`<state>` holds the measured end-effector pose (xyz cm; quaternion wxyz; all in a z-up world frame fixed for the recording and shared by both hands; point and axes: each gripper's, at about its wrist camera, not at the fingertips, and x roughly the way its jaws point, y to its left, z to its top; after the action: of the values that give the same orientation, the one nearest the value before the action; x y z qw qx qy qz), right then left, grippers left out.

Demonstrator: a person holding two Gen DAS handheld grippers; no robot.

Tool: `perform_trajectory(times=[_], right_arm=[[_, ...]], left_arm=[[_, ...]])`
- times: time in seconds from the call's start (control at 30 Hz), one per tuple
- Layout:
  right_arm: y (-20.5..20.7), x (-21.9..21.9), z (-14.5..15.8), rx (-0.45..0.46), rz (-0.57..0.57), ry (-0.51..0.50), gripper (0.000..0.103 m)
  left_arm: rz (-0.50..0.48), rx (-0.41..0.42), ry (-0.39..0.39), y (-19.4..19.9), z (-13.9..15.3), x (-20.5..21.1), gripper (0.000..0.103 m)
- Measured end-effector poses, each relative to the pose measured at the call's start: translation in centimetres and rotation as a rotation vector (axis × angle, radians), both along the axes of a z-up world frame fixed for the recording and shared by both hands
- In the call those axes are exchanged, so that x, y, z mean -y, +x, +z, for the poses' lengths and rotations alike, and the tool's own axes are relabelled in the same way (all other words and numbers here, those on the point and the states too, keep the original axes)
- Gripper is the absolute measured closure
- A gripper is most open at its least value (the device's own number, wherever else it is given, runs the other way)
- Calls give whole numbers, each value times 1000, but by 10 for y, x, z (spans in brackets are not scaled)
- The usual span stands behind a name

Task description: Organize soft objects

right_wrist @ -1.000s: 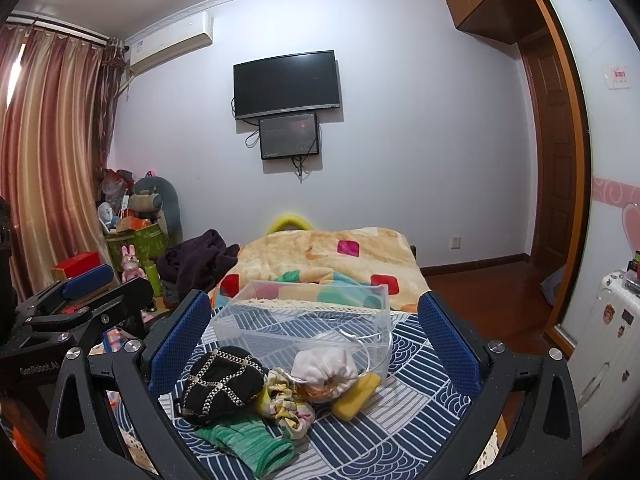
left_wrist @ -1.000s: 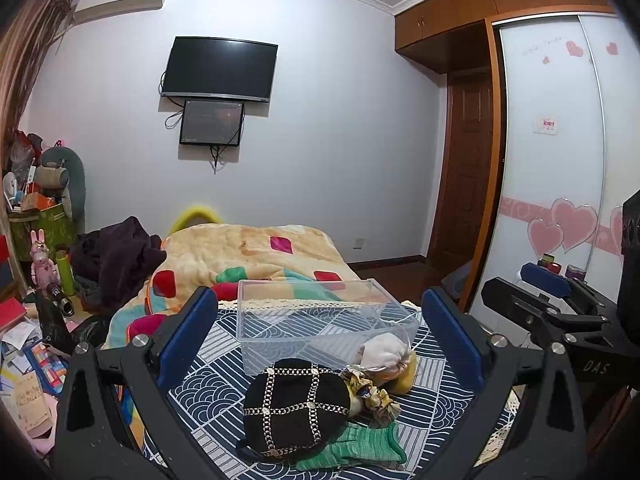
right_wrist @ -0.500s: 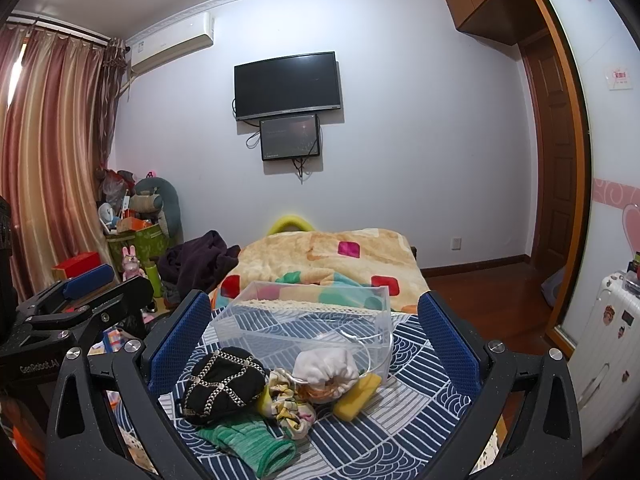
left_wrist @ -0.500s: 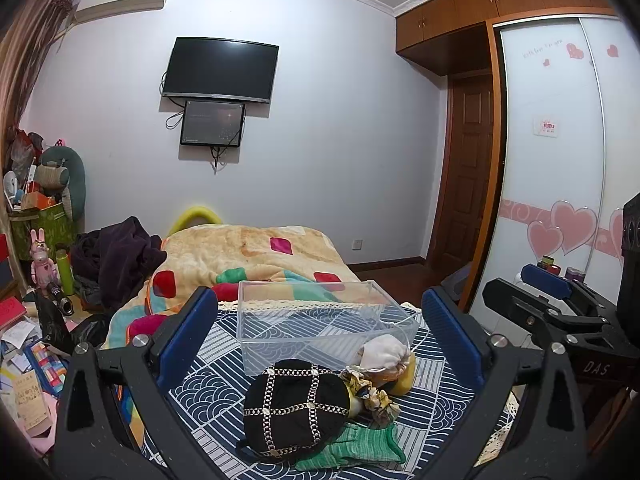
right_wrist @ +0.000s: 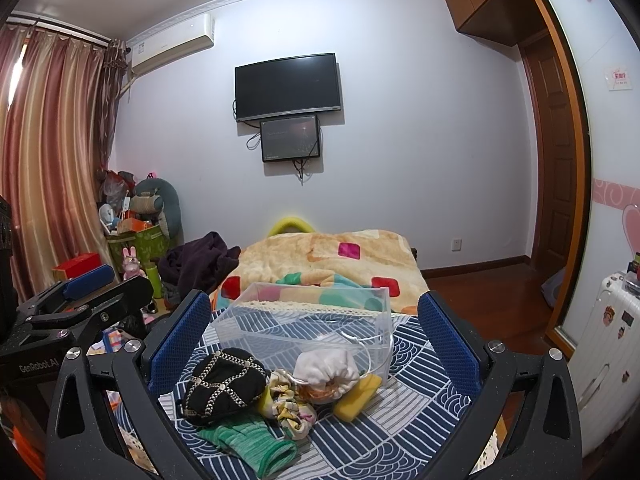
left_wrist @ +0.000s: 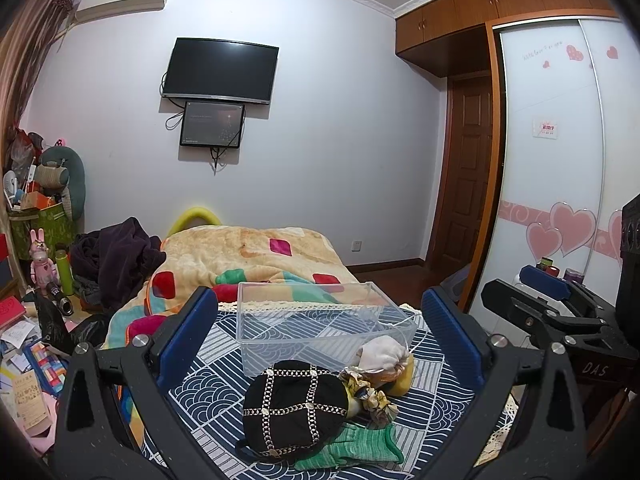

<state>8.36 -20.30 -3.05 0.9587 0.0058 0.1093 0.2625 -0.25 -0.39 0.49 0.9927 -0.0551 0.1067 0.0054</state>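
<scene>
The bed [left_wrist: 256, 252] with its patchwork blanket fills the far part of the room, and in front of it stands the tabletop [left_wrist: 216, 364] under a blue-and-white patterned cloth. Over the last second almost nothing has changed — both views have held nearly steady, with only a slight drift — so the sorting looks not yet begun.

The clear plastic bin [left_wrist: 320, 320] sits on the cloth at the far side of the pile, and it appears empty; it is likely where the soft things are meant to go.

The left tongs [left_wrist: 320, 344] hang above the near edge with their blue pads wide apart and nothing between them. The right tongs [right_wrist: 312, 344] are just as open and also hold nothing.

The soft things lie in a heap on the tabletop just in front of the bin: a black cap with gold chain trim [left_wrist: 294, 410], a green knitted glove [left_wrist: 360, 448] partly under it at the near edge, a white drawstring pouch [left_wrist: 380, 354] touching the bin's front wall, a yellow sponge [right_wrist: 358, 396] beside the pouch, and a small floral scrunchie [right_wrist: 286, 400] tucked between cap and pouch — all five wait outside the bin
</scene>
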Motion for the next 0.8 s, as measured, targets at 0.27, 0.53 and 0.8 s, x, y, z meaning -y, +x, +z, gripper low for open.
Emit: perform_trajectory(times=[0.27, 0.53, 0.8], right_arm=[[0, -1, 2, 2, 0, 0, 0], [-1, 0, 3, 4, -4, 1, 0], [14, 3, -11, -34, -26, -24, 0]], left_arm=[[-3, 4, -1, -1, 0, 2, 0], [-15, -13, -22, 1, -2, -2, 0], [-37, -172, -67, 34, -34, -14, 0]])
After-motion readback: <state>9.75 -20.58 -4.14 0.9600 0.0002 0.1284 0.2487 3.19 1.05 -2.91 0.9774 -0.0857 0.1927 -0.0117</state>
